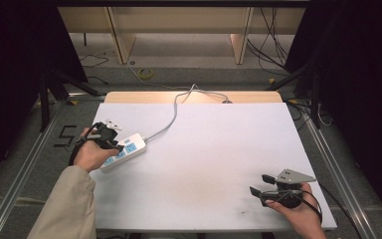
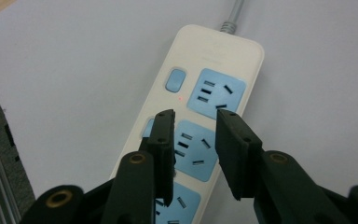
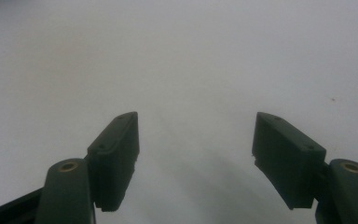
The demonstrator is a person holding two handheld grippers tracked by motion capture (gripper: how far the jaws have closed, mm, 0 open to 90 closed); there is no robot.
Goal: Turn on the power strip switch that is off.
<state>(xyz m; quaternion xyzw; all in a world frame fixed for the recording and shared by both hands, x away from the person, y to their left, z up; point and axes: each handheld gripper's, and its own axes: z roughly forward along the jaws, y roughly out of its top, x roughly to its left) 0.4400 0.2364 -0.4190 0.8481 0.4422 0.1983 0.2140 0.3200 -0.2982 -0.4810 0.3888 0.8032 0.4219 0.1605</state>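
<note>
Left hand-held gripper [image 2: 195, 140] parted over power strip [image 2: 200, 107], 3 empty sockets

The left tool [image 1: 110, 139] is black, held in a hand [image 1: 90, 153] below a beige sleeve [image 1: 69, 204] at the lower left of the frame. The right tool [image 1: 261, 185], at the lower right, is black with a grey three-cornered plate [image 1: 293, 176] on top and a looping black cable [image 1: 314, 203]. Brass-coloured rivets [image 2: 137, 158] mark the flat black jaws.
</note>
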